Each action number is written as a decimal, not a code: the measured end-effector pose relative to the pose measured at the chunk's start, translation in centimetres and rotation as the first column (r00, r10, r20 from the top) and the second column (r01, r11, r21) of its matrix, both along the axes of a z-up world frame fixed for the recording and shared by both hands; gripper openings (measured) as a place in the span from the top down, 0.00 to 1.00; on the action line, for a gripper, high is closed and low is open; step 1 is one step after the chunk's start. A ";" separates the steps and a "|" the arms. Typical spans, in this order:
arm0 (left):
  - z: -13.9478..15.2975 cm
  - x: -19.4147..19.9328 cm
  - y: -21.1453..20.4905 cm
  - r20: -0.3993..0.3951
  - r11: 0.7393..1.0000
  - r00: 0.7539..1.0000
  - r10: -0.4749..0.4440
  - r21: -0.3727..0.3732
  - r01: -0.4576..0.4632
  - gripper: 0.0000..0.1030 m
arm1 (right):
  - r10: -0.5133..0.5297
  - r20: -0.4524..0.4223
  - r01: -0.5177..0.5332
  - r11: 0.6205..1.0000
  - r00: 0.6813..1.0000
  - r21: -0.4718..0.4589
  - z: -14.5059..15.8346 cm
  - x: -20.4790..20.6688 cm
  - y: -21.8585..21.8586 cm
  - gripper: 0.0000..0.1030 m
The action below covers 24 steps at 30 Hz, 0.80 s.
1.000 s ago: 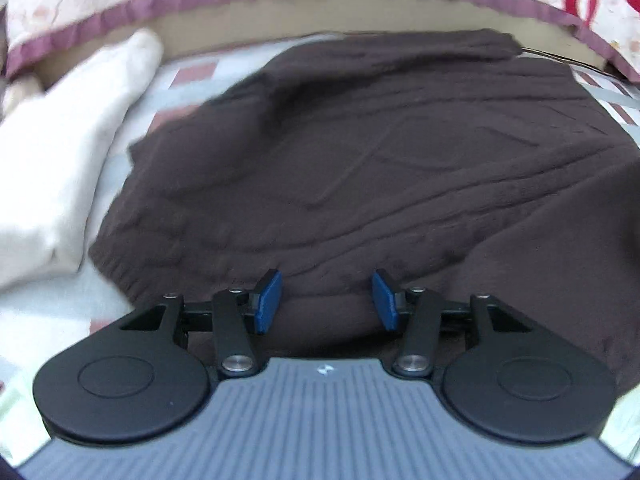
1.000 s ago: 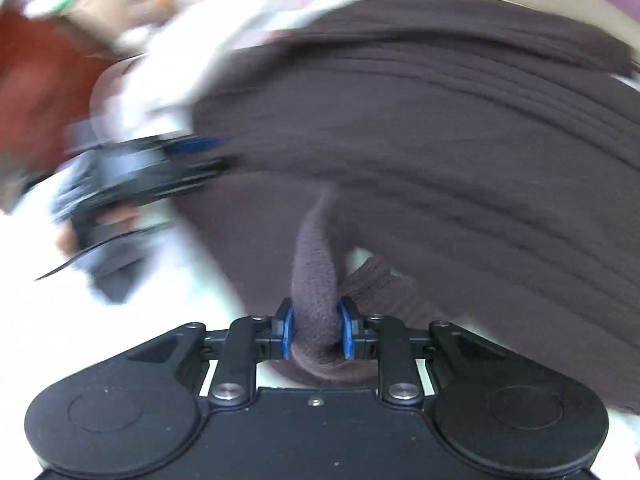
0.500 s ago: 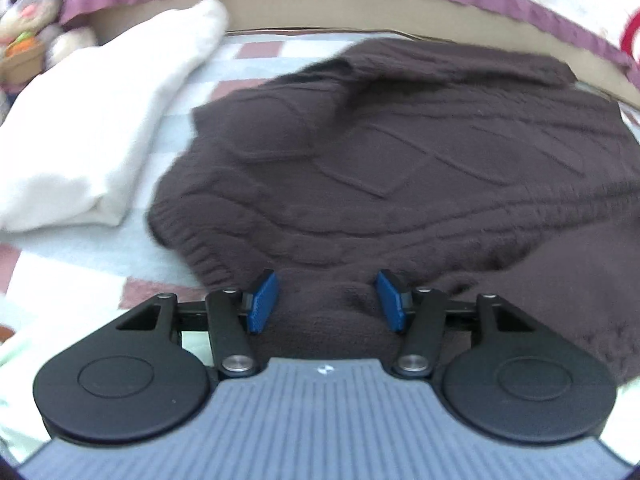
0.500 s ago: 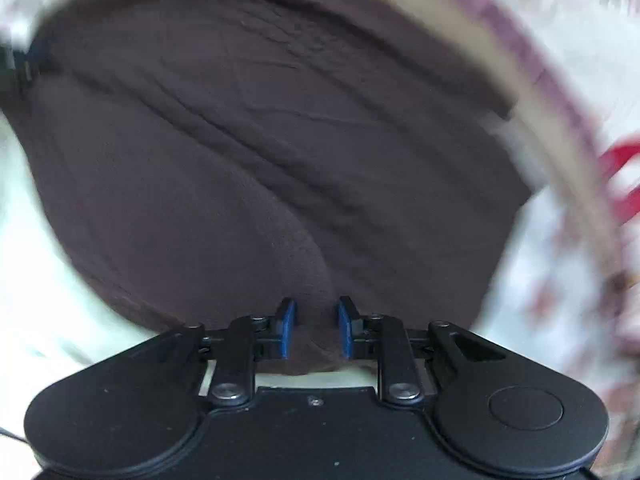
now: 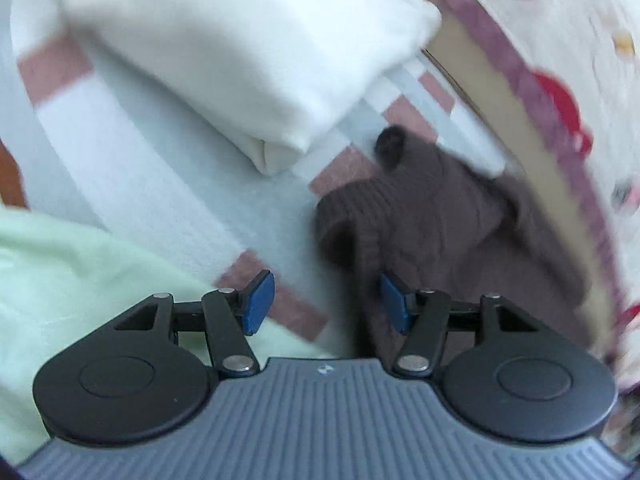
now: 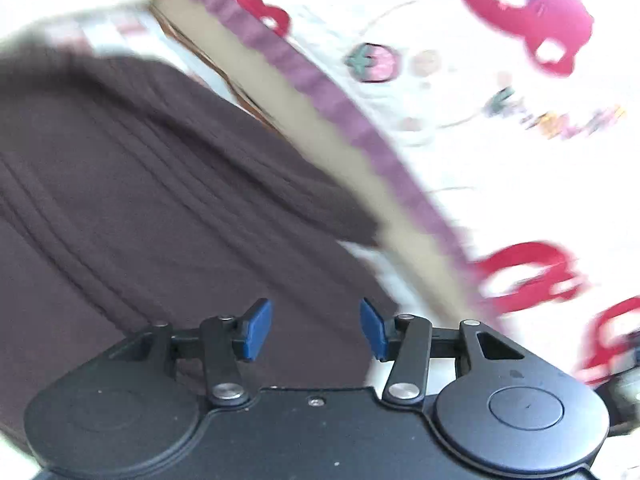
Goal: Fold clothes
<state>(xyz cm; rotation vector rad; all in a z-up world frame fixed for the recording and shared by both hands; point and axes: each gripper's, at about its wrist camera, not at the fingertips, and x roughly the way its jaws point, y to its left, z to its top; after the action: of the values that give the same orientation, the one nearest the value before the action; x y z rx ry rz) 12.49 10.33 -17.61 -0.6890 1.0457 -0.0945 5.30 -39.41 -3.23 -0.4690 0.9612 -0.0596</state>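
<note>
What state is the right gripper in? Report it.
Open. The right gripper has its blue pads spread wide above the brown sweater, with no cloth pinched between them.

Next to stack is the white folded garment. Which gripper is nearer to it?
Left. The left gripper faces the white garment across bare bedsheet; the right gripper hovers over the brown sweater, white garment unseen.

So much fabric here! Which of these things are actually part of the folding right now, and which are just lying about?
Part of the job:
- brown knitted sweater, spread on the bed
- left gripper, open beside the sweater's edge
- right gripper, open over the sweater

Just lying about:
- folded white garment
- pale green cloth
- checked bedsheet
- cartoon-print quilt
</note>
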 end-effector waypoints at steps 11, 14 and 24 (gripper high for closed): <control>0.9 1.5 -1.4 0.286 0.992 0.951 0.116 -0.080 -0.097 0.91 | 0.139 -0.041 -0.105 0.880 0.989 0.463 -5.8 7.8 9.0 0.47; 2.6 1.0 -2.1 0.417 0.995 0.903 0.100 -0.033 -0.094 0.91 | 0.152 -0.036 -0.108 0.834 0.988 0.541 -6.4 9.7 10.8 0.47; 6.2 -1.8 -5.2 0.478 0.924 0.870 -0.121 0.374 -0.077 0.92 | 0.039 -0.071 0.014 0.781 0.997 0.624 -9.1 14.1 12.2 0.46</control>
<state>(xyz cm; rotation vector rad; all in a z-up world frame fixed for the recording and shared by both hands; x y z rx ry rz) 10.67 5.13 -11.38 -0.2658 0.5472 -0.0780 19.40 -27.20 -12.29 0.1459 0.9924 0.2921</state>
